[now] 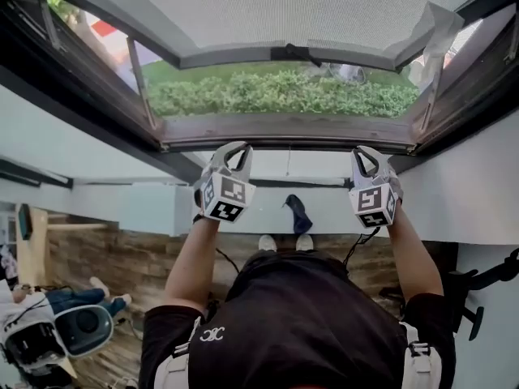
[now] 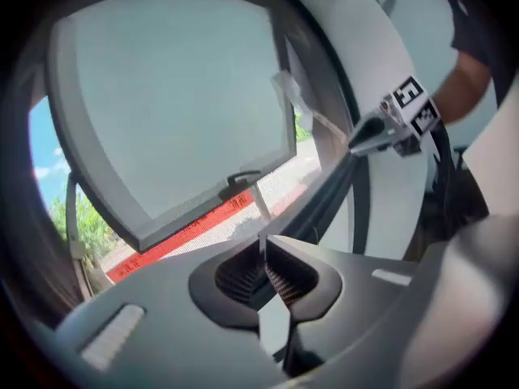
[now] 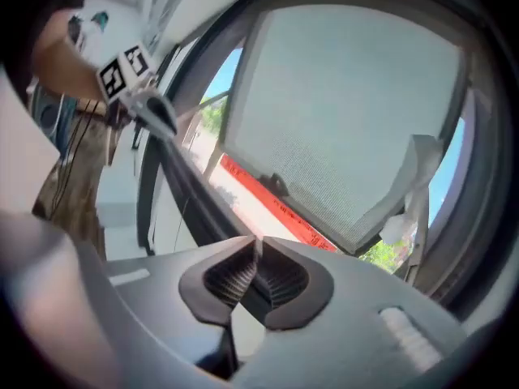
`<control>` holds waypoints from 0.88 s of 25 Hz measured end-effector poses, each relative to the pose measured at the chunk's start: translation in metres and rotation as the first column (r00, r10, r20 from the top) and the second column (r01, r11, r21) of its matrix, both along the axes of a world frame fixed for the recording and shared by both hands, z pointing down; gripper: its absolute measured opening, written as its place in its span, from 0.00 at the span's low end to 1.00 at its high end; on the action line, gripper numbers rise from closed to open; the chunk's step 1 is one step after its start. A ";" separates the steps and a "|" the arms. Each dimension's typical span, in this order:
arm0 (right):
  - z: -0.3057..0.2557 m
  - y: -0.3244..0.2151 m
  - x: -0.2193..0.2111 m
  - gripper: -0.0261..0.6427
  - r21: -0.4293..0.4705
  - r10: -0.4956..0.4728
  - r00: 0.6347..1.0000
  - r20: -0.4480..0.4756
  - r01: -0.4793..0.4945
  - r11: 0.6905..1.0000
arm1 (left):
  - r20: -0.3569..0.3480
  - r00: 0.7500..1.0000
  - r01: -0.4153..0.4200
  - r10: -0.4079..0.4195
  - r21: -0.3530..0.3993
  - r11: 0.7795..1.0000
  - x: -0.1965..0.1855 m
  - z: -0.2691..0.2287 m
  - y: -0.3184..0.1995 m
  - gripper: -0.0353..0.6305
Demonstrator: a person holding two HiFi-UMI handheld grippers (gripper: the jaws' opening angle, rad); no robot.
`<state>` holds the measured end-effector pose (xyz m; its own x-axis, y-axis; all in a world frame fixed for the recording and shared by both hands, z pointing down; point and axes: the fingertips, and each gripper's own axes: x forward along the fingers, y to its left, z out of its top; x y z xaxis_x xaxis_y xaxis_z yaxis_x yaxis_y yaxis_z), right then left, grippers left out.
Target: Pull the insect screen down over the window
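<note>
1. Person in a black shirt [image 1: 292, 314], both arms raised toward the window.
2. Left gripper [image 1: 238, 147], grey with a marker cube, its tips just under the dark window frame's lower rail [image 1: 284, 132]. Its own view shows the ribbed fingers [image 2: 280, 278] drawn together, tips meeting but for a hairline slit, with nothing clamped.
3. Right gripper [image 1: 362, 151], level with the left and well apart from it. Its fingers [image 3: 284, 278] are likewise together and hold nothing. Whether either gripper touches the rail cannot be told.
4. Thin pale cord [image 1: 288, 162], hanging below the rail between the two grippers and held by neither.
5. Grey fine-grained panel [image 1: 300, 10] in a pale grey frame, with a black handle [image 1: 296, 53] at the middle of its lower bar. It covers the upper part of the opening and leaves the lower strip uncovered. Whether this panel is the insect screen or a swung-out sash cannot be told.
6. White plastic wrap [image 1: 438, 31], crumpled at the panel's right corner.
7. Green hedge [image 1: 284, 94] outside, seen through the uncovered strip, and a red banner [image 3: 268, 197] beyond the panel.
</note>
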<state>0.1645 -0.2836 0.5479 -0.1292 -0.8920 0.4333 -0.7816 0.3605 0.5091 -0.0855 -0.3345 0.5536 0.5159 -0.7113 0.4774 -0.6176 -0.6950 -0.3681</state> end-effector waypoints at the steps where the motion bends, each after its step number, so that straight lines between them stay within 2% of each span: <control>1: -0.017 0.000 -0.006 0.05 0.058 0.002 0.996 0.095 -0.008 0.998 | -0.096 0.995 0.021 -0.021 0.006 1.000 0.002 -0.015 0.001 0.08; 3: -0.051 0.001 -0.014 0.04 0.167 -0.002 0.966 0.259 -0.043 0.985 | -0.273 0.961 0.054 -0.047 0.018 0.998 0.006 -0.045 0.003 0.07; 5: -0.081 0.004 -0.019 0.04 0.242 -0.003 0.927 0.374 -0.094 0.966 | -0.411 0.910 0.084 -0.061 0.039 0.996 0.009 -0.073 0.007 0.07; 8: -0.116 0.008 -0.027 0.04 0.323 -0.019 0.888 0.459 -0.147 0.935 | -0.558 0.828 0.115 -0.049 0.083 0.990 0.012 -0.109 0.015 0.07; 10: -0.132 0.011 -0.027 0.04 0.346 -0.032 0.852 0.522 -0.178 0.921 | -0.613 0.790 0.133 -0.025 0.131 0.982 0.014 -0.126 0.024 0.08; 12: -0.137 0.018 -0.020 0.04 0.343 -0.028 0.811 0.585 -0.215 0.914 | -0.619 0.785 0.162 -0.023 0.170 0.972 0.016 -0.133 0.033 0.08; 15: -0.125 0.025 -0.009 0.04 0.310 0.010 0.773 0.634 -0.266 0.913 | -0.593 0.804 0.185 -0.045 0.177 0.967 0.022 -0.123 0.041 0.08; 18: -0.105 0.024 -0.011 0.04 0.268 0.042 0.766 0.641 -0.276 0.923 | -0.558 0.827 0.187 -0.075 0.146 0.972 0.024 -0.104 0.042 0.08; 22: -0.101 0.023 -0.018 0.04 0.266 0.037 0.775 0.631 -0.260 0.928 | -0.527 0.845 0.189 -0.092 0.133 0.973 0.024 -0.098 0.039 0.08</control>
<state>0.1462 -0.2602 0.4471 -0.1173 -0.9931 -0.0029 -0.9928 0.1173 -0.0259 -0.0612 -0.2960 0.4552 0.5401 -0.8409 0.0342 -0.8375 -0.5411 -0.0765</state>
